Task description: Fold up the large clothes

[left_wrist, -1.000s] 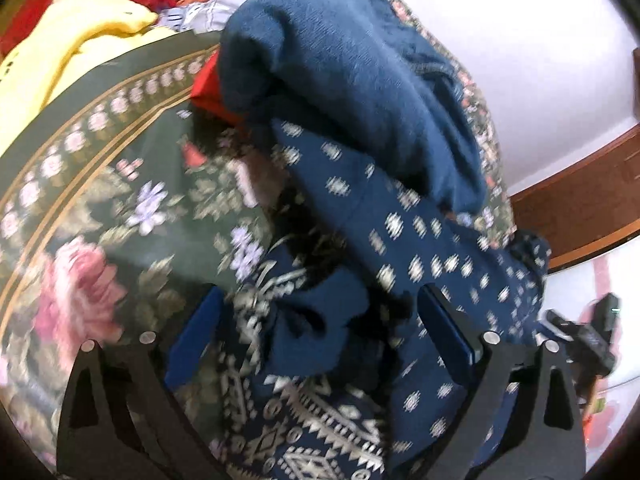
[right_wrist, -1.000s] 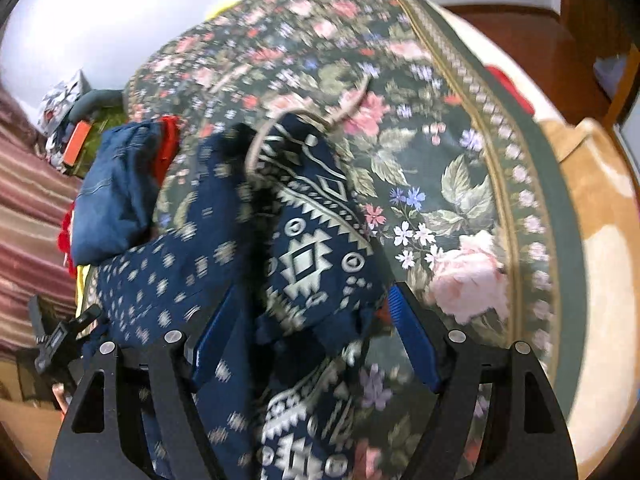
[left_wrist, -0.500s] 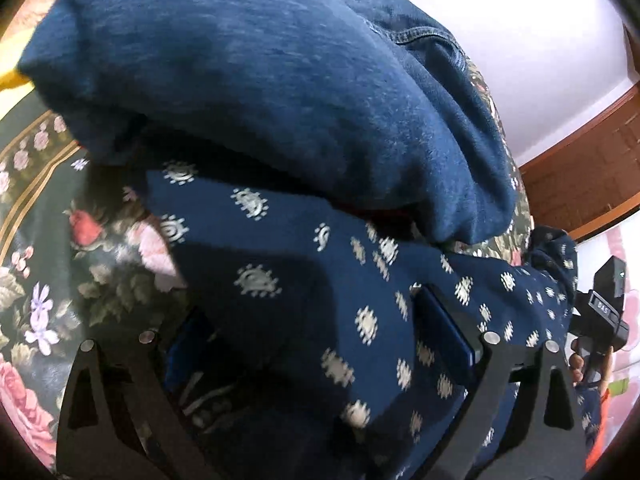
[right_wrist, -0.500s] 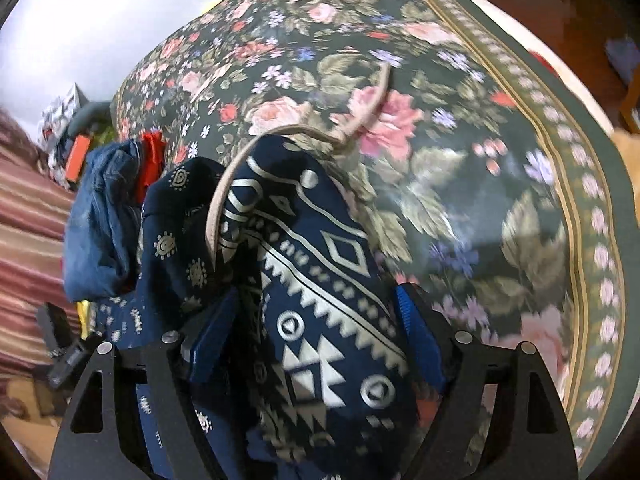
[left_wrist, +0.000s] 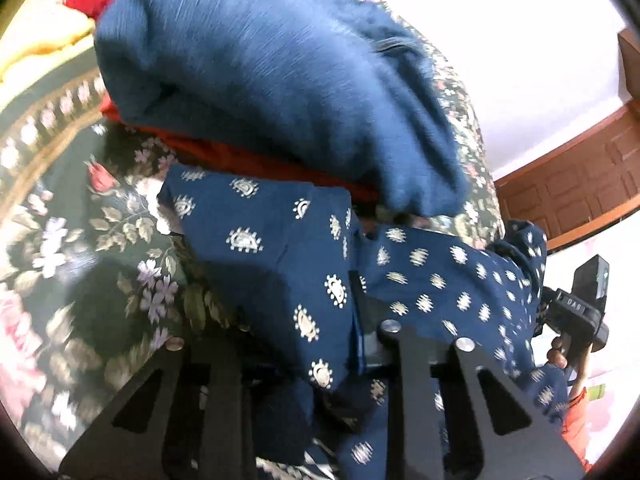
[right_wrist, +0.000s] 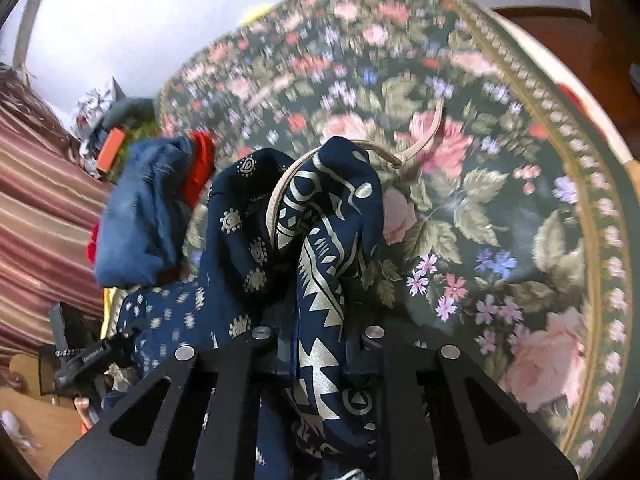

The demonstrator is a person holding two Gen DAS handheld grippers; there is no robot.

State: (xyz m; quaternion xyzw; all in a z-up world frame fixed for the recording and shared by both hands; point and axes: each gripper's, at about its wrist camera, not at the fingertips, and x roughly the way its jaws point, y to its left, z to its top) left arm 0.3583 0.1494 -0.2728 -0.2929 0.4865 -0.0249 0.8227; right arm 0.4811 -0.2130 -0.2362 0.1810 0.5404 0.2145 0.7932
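Change: both your grippers' jaws, spread wide a second ago, are closing on cloth now, and the folded stack fills more of the left wrist view than before.
Left gripper (left_wrist: 320, 360): you are pinching a fold of the navy printed garment (left_wrist: 280, 248) between its fingers; the cloth drapes over them.
Garment: it lies bunched on the floral bedspread (left_wrist: 60, 280), its far edge just beside the blue denim stack (left_wrist: 280, 92) with red cloth under it.
Right gripper (right_wrist: 320, 356): you are nipping the garment's patterned band (right_wrist: 320, 280); a beige cord (right_wrist: 420, 140) trails off its far end onto the bedspread.
Risk, stack: if you lift the left side, the garment may drag the denim stack, since the two look to be touching.
Risk, grip: bunched layers could slip unevenly, giving you a crooked fold.
Risk, cord: it may snag or get folded inside.
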